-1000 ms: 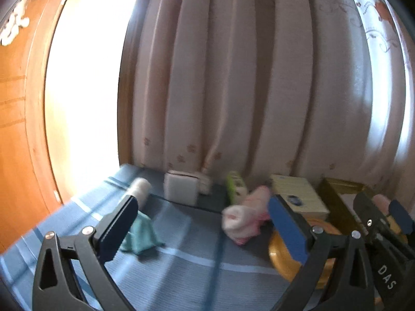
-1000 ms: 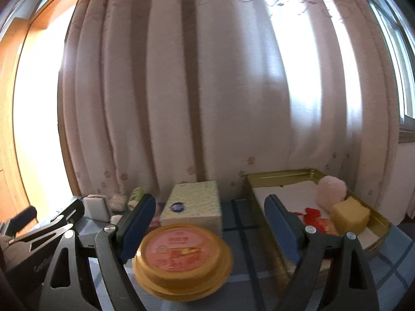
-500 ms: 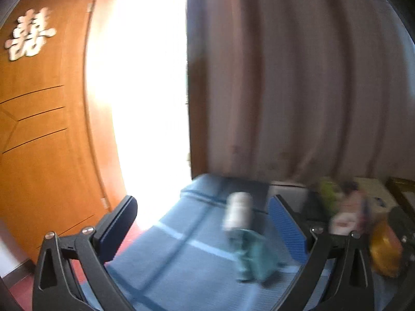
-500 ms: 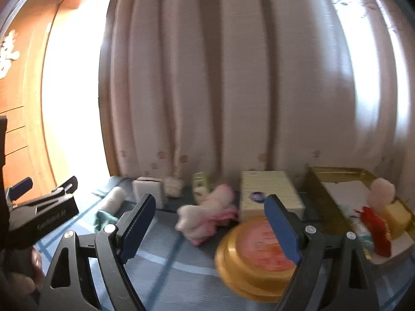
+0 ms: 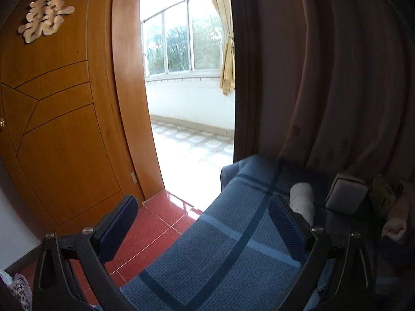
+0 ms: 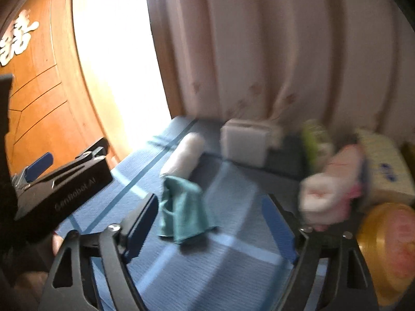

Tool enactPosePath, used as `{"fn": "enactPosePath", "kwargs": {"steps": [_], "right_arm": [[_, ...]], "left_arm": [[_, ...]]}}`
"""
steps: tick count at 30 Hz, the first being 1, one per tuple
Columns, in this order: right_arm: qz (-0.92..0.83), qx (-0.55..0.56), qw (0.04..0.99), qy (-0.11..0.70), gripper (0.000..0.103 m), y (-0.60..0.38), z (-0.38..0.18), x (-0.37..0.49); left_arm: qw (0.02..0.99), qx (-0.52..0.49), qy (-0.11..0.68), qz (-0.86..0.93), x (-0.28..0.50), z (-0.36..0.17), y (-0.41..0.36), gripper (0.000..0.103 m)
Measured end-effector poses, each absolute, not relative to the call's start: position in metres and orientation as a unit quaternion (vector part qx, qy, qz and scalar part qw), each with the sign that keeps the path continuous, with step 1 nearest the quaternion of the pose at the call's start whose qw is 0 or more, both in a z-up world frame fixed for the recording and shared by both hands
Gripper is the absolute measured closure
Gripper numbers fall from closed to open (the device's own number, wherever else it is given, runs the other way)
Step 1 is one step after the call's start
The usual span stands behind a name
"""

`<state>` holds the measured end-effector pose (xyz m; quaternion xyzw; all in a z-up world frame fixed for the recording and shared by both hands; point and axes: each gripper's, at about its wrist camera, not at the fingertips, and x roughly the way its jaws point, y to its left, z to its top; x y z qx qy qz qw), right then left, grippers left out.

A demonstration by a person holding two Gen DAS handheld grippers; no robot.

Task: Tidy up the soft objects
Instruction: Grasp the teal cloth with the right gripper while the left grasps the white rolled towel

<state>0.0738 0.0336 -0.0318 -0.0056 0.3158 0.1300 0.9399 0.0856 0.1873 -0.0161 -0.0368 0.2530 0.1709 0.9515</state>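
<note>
A crumpled teal cloth [image 6: 182, 208] lies on the blue checked tablecloth [image 6: 233, 264], just ahead of my right gripper [image 6: 212, 223], which is open and empty. A white rolled towel [image 6: 182, 156] lies behind the cloth; it also shows in the left wrist view [image 5: 302, 200]. A pink and white soft bundle [image 6: 329, 189] sits to the right. My left gripper [image 5: 205, 225] is open and empty over the table's left edge; its body shows in the right wrist view [image 6: 62, 181].
A white box [image 6: 245, 143], a green pack [image 6: 315, 140], a pale yellow tissue box [image 6: 386, 171] and a round gold tin [image 6: 389, 248] stand along the back and right. Curtains hang behind. A wooden door [image 5: 59, 119] and red floor tiles [image 5: 160, 223] lie left.
Both grippers have swung left. The left view now faces the door and table edge; the right view has left the gold tray and now centres on the teal cloth.
</note>
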Motion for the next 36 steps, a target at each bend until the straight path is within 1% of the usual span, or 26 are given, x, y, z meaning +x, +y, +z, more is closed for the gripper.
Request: {"fn": "enactPosePath", "kwargs": {"steps": [2, 3, 5, 8, 11, 13, 14, 15, 18, 20, 22, 28, 32, 34, 36], "right_arm": [[0.139, -0.009, 0.929, 0.342, 0.027, 0.045, -0.038, 0.087], [0.144, -0.011, 0.924, 0.354, 0.037, 0.05, -0.041, 0.093], [0.149, -0.017, 0.916, 0.373, 0.045, 0.059, -0.046, 0.102], [0.149, -0.026, 0.909, 0.388, 0.047, 0.067, -0.051, 0.11], [0.152, -0.032, 0.904, 0.397, 0.053, 0.07, -0.056, 0.115], [0.151, -0.04, 0.904, 0.397, 0.065, 0.072, -0.057, 0.116], [0.151, -0.043, 0.904, 0.397, 0.077, 0.07, -0.056, 0.118], [0.154, -0.041, 0.904, 0.397, 0.082, 0.068, -0.056, 0.117], [0.163, -0.016, 0.903, 0.398, 0.093, 0.054, -0.056, 0.115], [0.169, 0.008, 0.908, 0.384, 0.094, 0.041, -0.051, 0.11], [0.168, 0.039, 0.921, 0.349, 0.094, 0.019, -0.042, 0.099], [0.099, 0.031, 0.966, 0.237, 0.094, -0.025, -0.014, 0.073], [0.075, 0.025, 0.977, 0.199, 0.094, -0.038, -0.005, 0.063], [0.07, 0.031, 0.977, 0.198, 0.094, -0.042, -0.004, 0.061], [0.07, 0.035, 0.976, 0.202, 0.094, -0.043, -0.005, 0.067]], "left_arm": [[0.95, -0.037, 0.259, 0.17, 0.089, -0.016, 0.189, 0.002], [0.949, -0.04, 0.262, 0.17, 0.09, -0.016, 0.188, 0.002], [0.947, -0.047, 0.265, 0.174, 0.088, -0.018, 0.19, 0.002], [0.946, -0.055, 0.267, 0.175, 0.089, -0.019, 0.194, 0.002], [0.945, -0.049, 0.272, 0.178, 0.09, -0.02, 0.192, 0.002], [0.943, -0.044, 0.275, 0.181, 0.09, -0.02, 0.19, 0.002], [0.943, -0.042, 0.275, 0.183, 0.09, -0.02, 0.19, 0.002], [0.943, -0.041, 0.274, 0.184, 0.09, -0.02, 0.189, 0.002], [0.944, -0.043, 0.271, 0.184, 0.088, -0.02, 0.19, 0.002], [0.943, -0.046, 0.272, 0.185, 0.088, -0.021, 0.191, 0.002], [0.944, -0.046, 0.272, 0.18, 0.088, -0.021, 0.191, 0.002], [0.952, -0.042, 0.275, 0.128, 0.094, -0.021, 0.18, 0.002], [0.954, -0.039, 0.286, 0.083, 0.11, -0.019, 0.163, 0.002], [0.95, -0.032, 0.305, 0.061, 0.126, -0.019, 0.152, 0.007], [0.946, -0.023, 0.322, 0.043, 0.143, -0.023, 0.139, 0.02]]}}
